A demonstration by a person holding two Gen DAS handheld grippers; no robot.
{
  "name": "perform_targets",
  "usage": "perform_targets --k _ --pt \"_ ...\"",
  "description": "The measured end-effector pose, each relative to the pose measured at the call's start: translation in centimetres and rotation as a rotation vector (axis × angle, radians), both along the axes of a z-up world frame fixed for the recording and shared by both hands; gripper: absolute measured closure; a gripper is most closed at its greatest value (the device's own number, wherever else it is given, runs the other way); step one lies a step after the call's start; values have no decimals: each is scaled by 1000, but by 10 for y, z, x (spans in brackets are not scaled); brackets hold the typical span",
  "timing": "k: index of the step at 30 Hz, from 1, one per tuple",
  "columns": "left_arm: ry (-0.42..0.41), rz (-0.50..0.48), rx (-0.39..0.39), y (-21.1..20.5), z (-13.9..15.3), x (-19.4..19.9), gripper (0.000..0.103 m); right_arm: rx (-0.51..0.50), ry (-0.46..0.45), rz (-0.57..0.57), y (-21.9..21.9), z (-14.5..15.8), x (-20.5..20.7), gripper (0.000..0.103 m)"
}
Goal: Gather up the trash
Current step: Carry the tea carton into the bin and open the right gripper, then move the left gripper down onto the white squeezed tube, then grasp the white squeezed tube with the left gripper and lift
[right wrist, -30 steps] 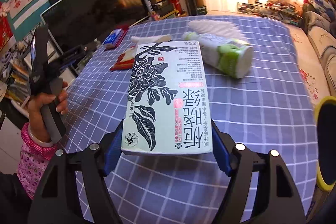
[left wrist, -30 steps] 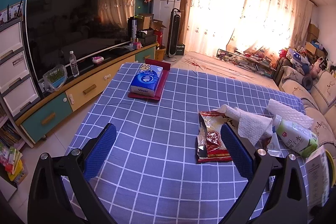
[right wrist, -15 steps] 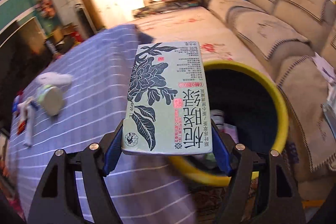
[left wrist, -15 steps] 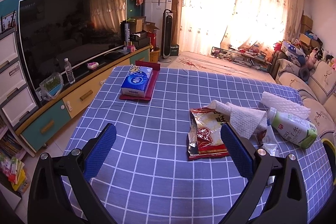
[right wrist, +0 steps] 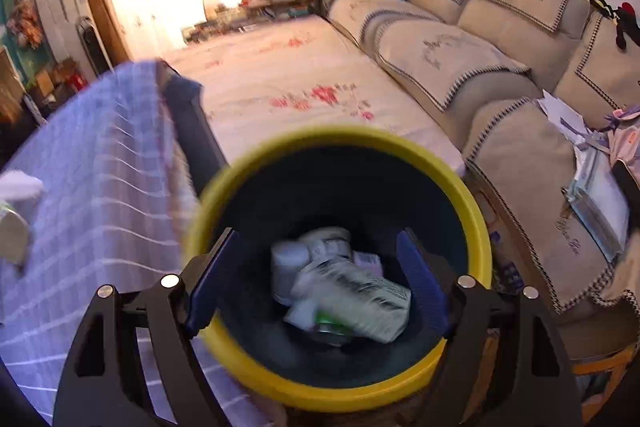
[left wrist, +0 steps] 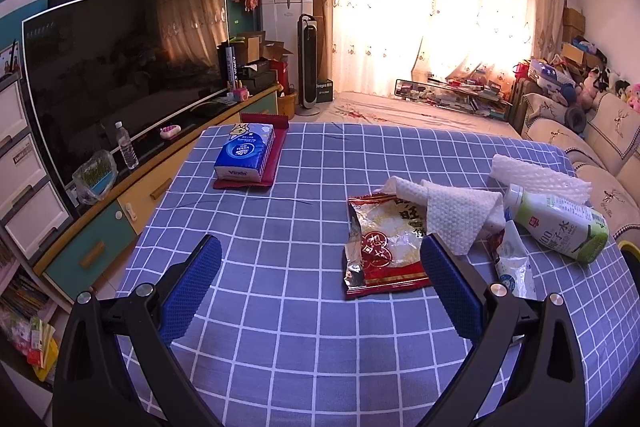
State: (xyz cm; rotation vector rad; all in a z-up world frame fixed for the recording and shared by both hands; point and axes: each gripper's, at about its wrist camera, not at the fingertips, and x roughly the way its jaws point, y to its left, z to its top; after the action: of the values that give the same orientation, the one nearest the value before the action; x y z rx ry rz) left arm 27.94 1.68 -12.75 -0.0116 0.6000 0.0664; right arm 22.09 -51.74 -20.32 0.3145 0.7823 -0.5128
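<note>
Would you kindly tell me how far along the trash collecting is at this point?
Done: a green carton lies in the yellow bin with other trash. In hand: nothing; the right tongs are opening over the bin, the left tongs are open and empty. Left on the table: wrapper, paper towel, bottle, foam sleeve, small packet.

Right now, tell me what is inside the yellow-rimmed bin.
Inside the yellow-rimmed bin lies a pale green carton, blurred, on top of white containers. Whatever sits beneath them, and the bin's floor, is covered.
</note>
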Motion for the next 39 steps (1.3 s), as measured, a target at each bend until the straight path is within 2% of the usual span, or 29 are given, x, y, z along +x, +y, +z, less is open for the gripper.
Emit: perform_targets --k 5,7,11,14,18,20,23,25,30,34,39 --pt "0 -11 17 -6 0 -1 5 33 -213 113 43 49 2 20" --pt "-3 -14 28 -9 0 -1 5 49 -296 151 62 64 15 15" --pt "3 -33 55 -18 -3 -1 5 99 -360 233 99 74 53 15" --pt "13 -40 74 -25 -4 -1 5 85 -352 303 129 74 70 15" --pt "105 -125 10 -45 -3 1 5 9 -303 330 142 64 72 15" --pt "160 -194 4 -67 -3 3 5 37 -281 336 141 60 77 15" --pt "217 -270 -6 -98 -4 7 8 73 -308 343 137 62 71 14" --pt "254 -299 -3 -117 -8 14 18 78 -320 344 136 64 70 14" --pt "340 -285 7 -141 -21 34 27 130 -323 352 131 62 69 13" --pt "402 -281 3 -150 -33 46 41 141 -332 360 130 63 69 13" --pt "421 -274 37 -154 -42 57 58 150 -314 365 132 59 71 13"
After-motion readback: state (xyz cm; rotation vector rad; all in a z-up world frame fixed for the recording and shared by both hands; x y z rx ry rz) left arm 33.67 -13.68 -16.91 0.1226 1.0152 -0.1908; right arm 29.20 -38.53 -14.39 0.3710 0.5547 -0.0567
